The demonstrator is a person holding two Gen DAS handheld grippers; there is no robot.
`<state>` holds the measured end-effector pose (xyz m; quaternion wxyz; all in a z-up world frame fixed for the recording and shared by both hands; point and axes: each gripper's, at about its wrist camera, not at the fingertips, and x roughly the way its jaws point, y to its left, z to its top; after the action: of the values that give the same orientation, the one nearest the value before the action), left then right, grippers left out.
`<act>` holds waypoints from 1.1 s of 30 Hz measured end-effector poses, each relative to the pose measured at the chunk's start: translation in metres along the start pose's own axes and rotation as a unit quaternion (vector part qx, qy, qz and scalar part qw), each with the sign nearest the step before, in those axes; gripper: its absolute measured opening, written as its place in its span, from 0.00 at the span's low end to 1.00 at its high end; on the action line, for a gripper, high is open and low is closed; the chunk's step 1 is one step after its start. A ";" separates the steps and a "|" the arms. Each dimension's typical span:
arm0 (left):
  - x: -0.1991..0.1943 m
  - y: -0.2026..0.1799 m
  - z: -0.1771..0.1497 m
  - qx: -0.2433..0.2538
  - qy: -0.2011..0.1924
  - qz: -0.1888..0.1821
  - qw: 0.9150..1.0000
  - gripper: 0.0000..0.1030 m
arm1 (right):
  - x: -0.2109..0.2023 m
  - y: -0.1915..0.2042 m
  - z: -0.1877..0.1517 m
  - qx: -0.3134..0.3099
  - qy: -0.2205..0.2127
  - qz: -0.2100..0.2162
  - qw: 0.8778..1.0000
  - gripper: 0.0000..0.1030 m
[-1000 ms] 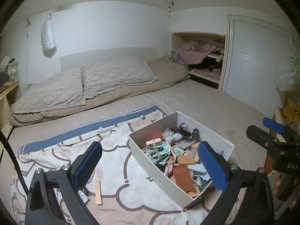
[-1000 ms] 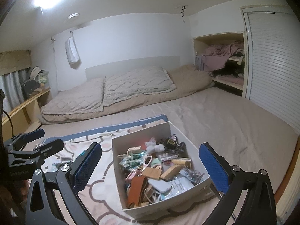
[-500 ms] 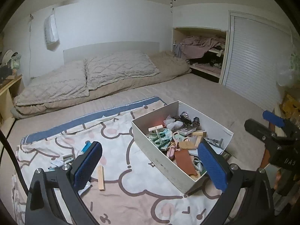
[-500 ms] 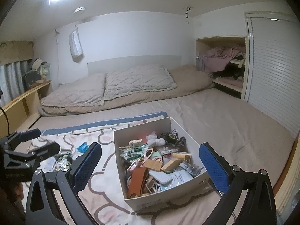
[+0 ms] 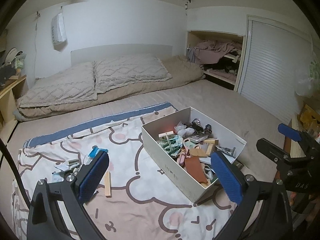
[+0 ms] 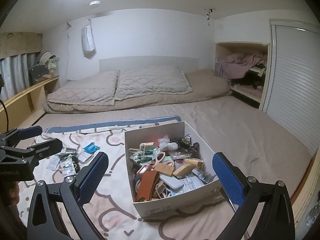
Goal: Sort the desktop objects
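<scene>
A big bed (image 5: 210, 104) fills most of the room. Two gray pillows (image 5: 96, 80) lie side by side at its far end, by the white wall.

A blanket (image 5: 128, 206) with pink and brown cartoon shapes and a blue edge is spread on the near part of the bed.

A white box (image 6: 170, 206) sits on the blanket, on its right side. It is full of little things all mixed up. A brown leather piece (image 6: 146, 184) lies near the front of the box. A roll of black tape (image 6: 184, 142) sits at the back. Green clips (image 6: 143, 157) are on the left side of the box.

Left of the box, a small pile of loose things (image 6: 69, 161) lies on the blanket. A little blue packet (image 6: 91, 147) is in that pile. A short wooden stick (image 5: 108, 183) lies by itself on the blanket, between the pile and the box.

The left gripper (image 5: 160, 177) hangs above the blanket, near the stick. Its blue pads (image 5: 93, 177) are spread wide, and nothing is between them.

The right gripper (image 6: 160, 178) hangs above the near end of the box. Its blue pads (image 6: 228, 178) are spread wide too, and it holds nothing
</scene>
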<state>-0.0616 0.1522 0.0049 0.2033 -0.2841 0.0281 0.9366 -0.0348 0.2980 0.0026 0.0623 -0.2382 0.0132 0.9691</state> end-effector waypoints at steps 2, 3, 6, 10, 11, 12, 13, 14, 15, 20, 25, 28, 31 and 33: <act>-0.002 0.000 -0.001 0.001 0.003 0.002 1.000 0.99 | -0.001 0.001 0.000 -0.001 0.000 0.003 1.000 1.00; -0.003 0.000 -0.002 0.004 0.003 0.004 1.000 0.99 | -0.001 0.002 -0.001 -0.002 0.001 0.004 1.000 1.00; -0.005 -0.001 -0.004 0.011 0.004 0.014 1.000 0.99 | -0.001 0.003 -0.001 -0.004 0.004 0.005 1.000 1.00; -0.006 0.001 -0.007 0.009 0.008 0.017 1.000 0.99 | -0.002 0.003 -0.001 -0.002 0.004 0.005 1.000 1.00; -0.005 0.001 -0.008 0.009 0.010 0.019 1.000 0.99 | -0.002 0.003 -0.001 -0.002 0.004 0.004 1.000 1.00; -0.005 0.001 -0.008 0.009 0.010 0.019 1.000 0.99 | -0.002 0.003 -0.002 -0.003 0.004 0.003 1.000 1.00; -0.005 0.002 -0.009 0.008 0.011 0.020 1.000 0.99 | -0.002 0.004 -0.002 -0.004 0.005 0.002 1.000 1.00; -0.006 0.002 -0.010 0.008 0.012 0.021 1.000 0.99 | -0.002 0.004 -0.002 -0.005 0.005 0.001 1.000 1.00; -0.006 0.002 -0.010 0.009 0.012 0.021 1.000 0.99 | -0.002 0.005 -0.003 -0.006 0.005 0.000 1.000 1.00; -0.007 0.003 -0.010 0.009 0.009 0.026 1.000 0.99 | -0.002 0.005 -0.004 -0.005 0.007 -0.001 1.000 1.00; -0.009 0.004 -0.010 0.008 0.007 0.027 1.000 0.99 | -0.003 0.005 -0.003 -0.005 0.010 -0.002 1.000 1.00; -0.009 0.004 -0.011 0.009 0.007 0.029 1.000 0.99 | -0.002 0.006 -0.003 -0.007 0.012 -0.003 1.000 1.00; -0.010 0.004 -0.011 0.009 0.007 0.030 0.999 0.99 | -0.002 0.006 -0.003 -0.007 0.011 -0.003 1.000 1.00; -0.010 0.004 -0.011 0.009 0.007 0.030 0.999 0.99 | -0.002 0.007 -0.003 -0.008 0.011 -0.003 1.000 1.00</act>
<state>-0.0501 0.1434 0.0005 0.1772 -0.2881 0.0465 0.9399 -0.0322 0.2908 0.0006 0.0633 -0.2498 0.0055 0.9662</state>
